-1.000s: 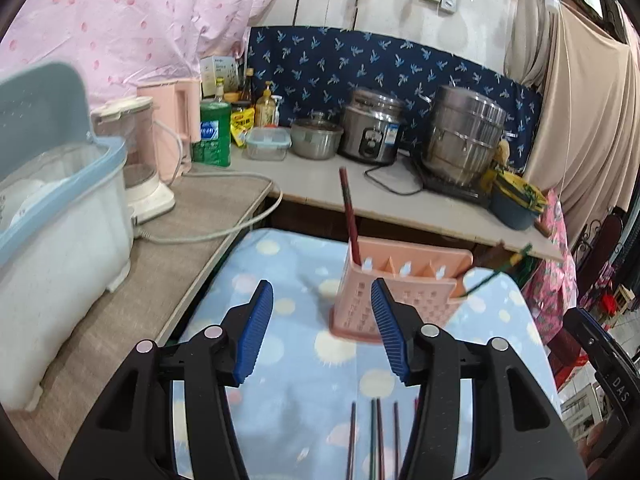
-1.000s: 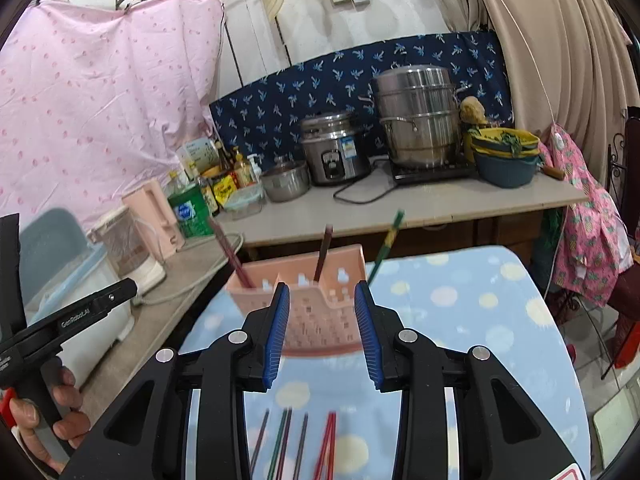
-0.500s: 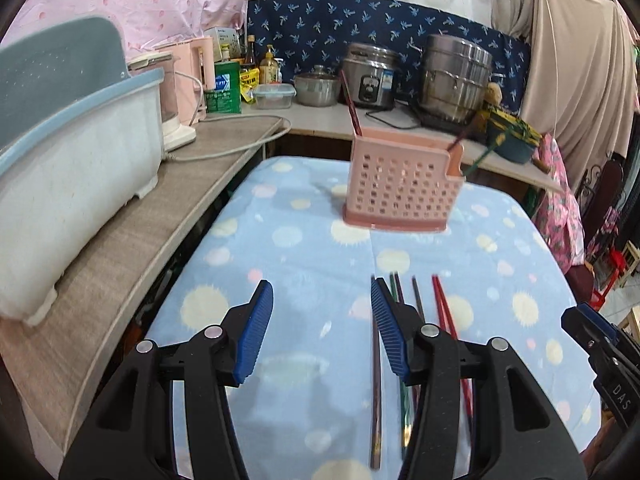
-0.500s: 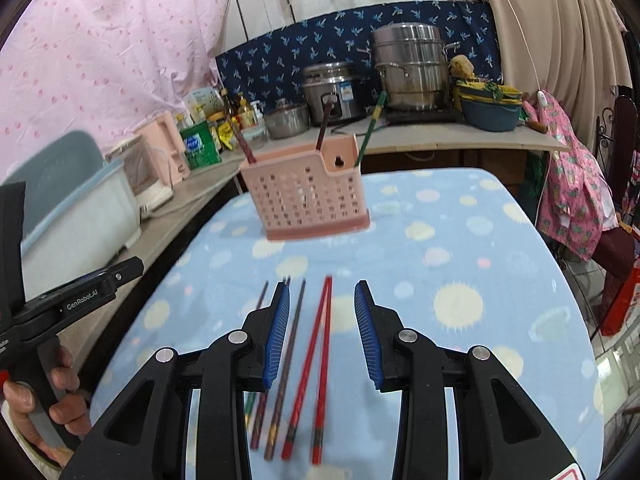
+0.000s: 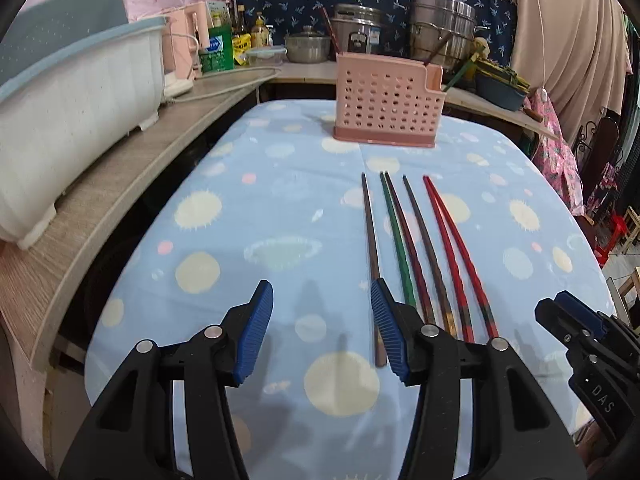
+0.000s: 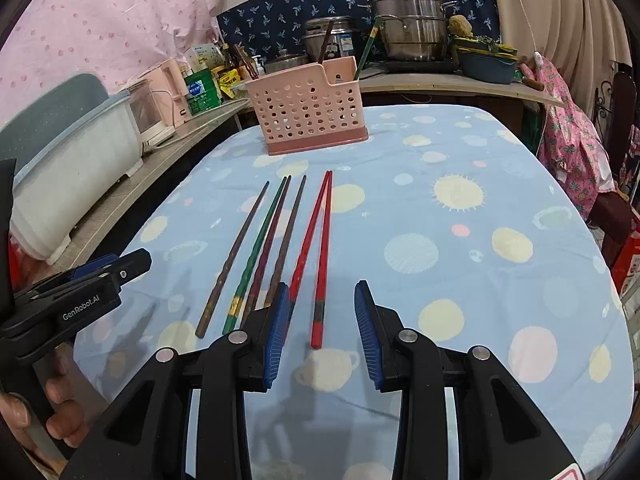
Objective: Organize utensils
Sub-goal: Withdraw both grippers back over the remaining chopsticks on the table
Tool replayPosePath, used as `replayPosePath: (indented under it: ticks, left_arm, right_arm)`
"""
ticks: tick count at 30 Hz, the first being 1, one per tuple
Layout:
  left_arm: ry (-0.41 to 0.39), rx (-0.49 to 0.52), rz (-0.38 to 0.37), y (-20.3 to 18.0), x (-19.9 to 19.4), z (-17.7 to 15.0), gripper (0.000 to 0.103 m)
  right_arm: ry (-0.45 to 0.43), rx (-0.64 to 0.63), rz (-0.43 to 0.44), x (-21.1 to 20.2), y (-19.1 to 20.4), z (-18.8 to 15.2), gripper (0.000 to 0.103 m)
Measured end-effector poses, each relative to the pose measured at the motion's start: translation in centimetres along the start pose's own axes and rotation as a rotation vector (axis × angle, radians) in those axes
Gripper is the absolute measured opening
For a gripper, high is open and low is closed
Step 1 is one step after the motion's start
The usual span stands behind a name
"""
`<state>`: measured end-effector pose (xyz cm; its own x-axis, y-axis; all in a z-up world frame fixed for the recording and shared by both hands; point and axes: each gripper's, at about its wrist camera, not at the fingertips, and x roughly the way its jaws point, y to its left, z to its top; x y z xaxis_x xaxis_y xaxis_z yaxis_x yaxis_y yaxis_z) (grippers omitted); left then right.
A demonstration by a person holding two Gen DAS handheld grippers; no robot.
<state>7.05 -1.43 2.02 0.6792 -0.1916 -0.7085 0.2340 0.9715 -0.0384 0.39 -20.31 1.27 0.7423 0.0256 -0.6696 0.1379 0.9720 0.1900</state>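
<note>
A pink perforated utensil holder [image 5: 390,104] [image 6: 308,106] stands at the far end of the blue dotted tablecloth [image 5: 240,220]. A few chopsticks stick up out of it. Several loose chopsticks lie side by side on the cloth: a brown one [image 5: 370,248], a green one [image 5: 394,236], darker ones, and a red pair [image 5: 452,248] [image 6: 320,248]. My left gripper [image 5: 320,296] hangs open over bare cloth, just left of the brown chopstick's near end. My right gripper [image 6: 322,292] is open above the red pair's near ends, its pads touching nothing.
A white dish bin with a blue lid [image 5: 72,120] sits on the wooden counter [image 5: 120,184] along the left. Steel pots [image 5: 440,28], a cooker and bottles line the back counter. The other gripper and a hand [image 6: 52,400] show at the left in the right wrist view.
Both grippers have sunk and drawn back from the pink holder to the near ends of the loose chopsticks. The jaw gaps look the same.
</note>
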Motion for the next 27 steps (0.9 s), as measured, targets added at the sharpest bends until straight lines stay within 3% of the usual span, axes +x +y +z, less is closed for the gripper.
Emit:
replayPosePath:
  ticks: [11,27]
  left_arm:
    - [0.065,-0.026,-0.024,-0.1,1.3,-3.3,0.049]
    - [0.090,-0.022,-0.053,-1.1,2.7,-4.4,0.050]
  right_arm:
    - [0.055,0.005,-0.002,0.9,-0.1,-2.8,0.033]
    - [0.086,0.011,0.006,2.1,0.2,-3.6,0.033]
